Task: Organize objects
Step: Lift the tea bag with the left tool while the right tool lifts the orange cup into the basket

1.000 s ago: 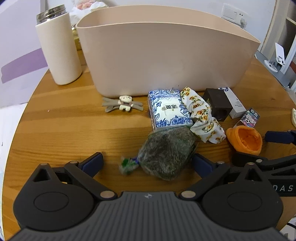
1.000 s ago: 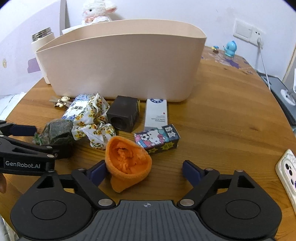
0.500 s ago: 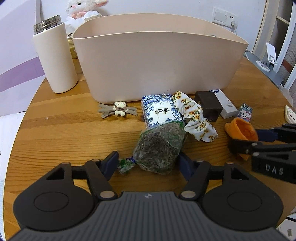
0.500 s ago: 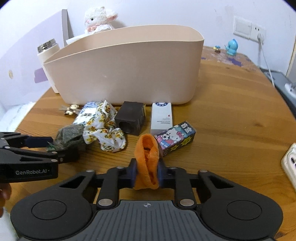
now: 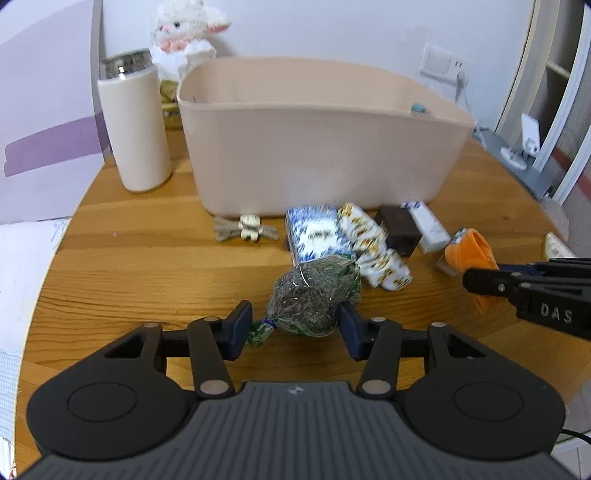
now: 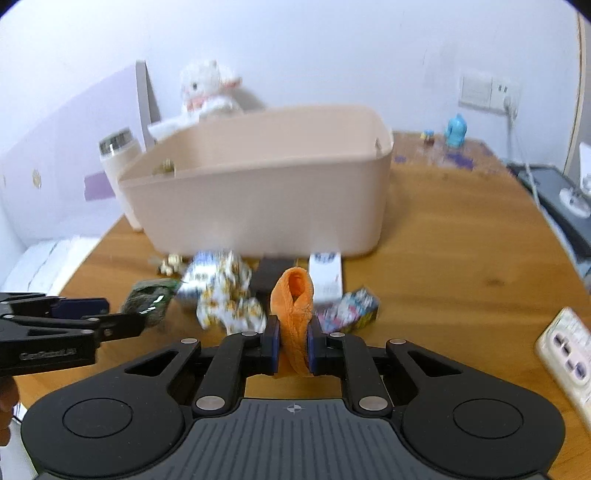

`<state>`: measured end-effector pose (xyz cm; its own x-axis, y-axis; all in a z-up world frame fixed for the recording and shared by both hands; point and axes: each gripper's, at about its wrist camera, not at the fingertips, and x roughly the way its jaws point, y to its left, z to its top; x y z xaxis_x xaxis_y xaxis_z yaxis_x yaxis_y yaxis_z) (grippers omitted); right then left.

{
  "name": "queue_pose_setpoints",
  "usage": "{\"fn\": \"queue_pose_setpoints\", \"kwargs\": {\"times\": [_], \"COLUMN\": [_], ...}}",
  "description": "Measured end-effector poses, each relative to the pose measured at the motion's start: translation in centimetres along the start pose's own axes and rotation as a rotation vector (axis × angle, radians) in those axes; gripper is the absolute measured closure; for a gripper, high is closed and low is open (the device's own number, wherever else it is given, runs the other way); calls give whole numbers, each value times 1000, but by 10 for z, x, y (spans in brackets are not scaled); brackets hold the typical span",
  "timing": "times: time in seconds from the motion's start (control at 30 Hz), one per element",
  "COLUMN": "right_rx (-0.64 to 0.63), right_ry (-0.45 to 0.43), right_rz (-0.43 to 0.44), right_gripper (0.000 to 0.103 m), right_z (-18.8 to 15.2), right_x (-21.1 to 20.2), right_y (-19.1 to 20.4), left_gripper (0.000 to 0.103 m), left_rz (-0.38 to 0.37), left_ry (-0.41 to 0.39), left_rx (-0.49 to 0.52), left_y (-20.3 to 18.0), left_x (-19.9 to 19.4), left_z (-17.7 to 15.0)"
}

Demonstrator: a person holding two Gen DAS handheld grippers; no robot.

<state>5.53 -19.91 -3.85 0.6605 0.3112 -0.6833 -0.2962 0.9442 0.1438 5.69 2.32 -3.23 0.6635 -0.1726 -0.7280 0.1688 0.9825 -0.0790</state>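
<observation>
My left gripper (image 5: 293,328) is shut on a clear bag of dried green herbs (image 5: 314,295) and holds it above the wooden table (image 5: 147,266). My right gripper (image 6: 291,345) is shut on an orange cloth pouch (image 6: 293,310), also lifted; the pouch also shows in the left wrist view (image 5: 471,254). A large beige bin (image 5: 321,136) stands behind, open at the top. In front of it lie a blue-and-white patterned packet (image 5: 314,236), a floral scrunchie (image 5: 376,247), a dark brown box (image 5: 400,229), a white box (image 5: 428,225) and a small bear clip (image 5: 247,230).
A cream thermos (image 5: 135,122) stands left of the bin, with a plush lamb (image 5: 188,26) behind it. A cartoon-print box (image 6: 349,308) lies by the pouch. A phone (image 6: 567,350) lies at the table's right edge. A blue figurine (image 6: 456,129) stands at the back.
Both grippers closed on their objects and lifted them: the left on the herb bag, the right on the orange pouch. Both views have risen and now look over the bin's rim.
</observation>
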Motion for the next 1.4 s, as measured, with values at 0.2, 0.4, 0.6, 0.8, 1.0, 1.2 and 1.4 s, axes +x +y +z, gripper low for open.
{"fn": "queue_pose_setpoints", "kwargs": {"times": [0.2, 0.4, 0.6, 0.8, 1.0, 1.2, 1.4], "right_rx": [-19, -50, -76, -70, -60, -69, -101], "right_ry": [-103, -200, -268, -255, -148, -46, -1], "right_rz": [-16, -25, -31, -28, -42, -53, -79], "right_gripper": [90, 90, 90, 90, 90, 90, 76], "right_z": [26, 62, 101, 135, 148, 145, 137], "right_x": [-22, -34, -27, 3, 56, 91, 106], "right_y": [-1, -1, 6, 14, 6, 1, 0], "left_gripper": [51, 51, 51, 51, 51, 51, 46], "left_rz": [2, 40, 92, 145, 188, 207, 205], "left_ry": [-112, -211, -291, -301, -212, -123, -74], "left_rx": [-10, 4, 9, 23, 38, 45, 39], "left_y": [1, 3, 4, -2, -7, -13, -11], "left_x": [-39, -66, -69, -37, 20, 66, 86], "left_z": [16, 41, 80, 118, 140, 141, 141]}}
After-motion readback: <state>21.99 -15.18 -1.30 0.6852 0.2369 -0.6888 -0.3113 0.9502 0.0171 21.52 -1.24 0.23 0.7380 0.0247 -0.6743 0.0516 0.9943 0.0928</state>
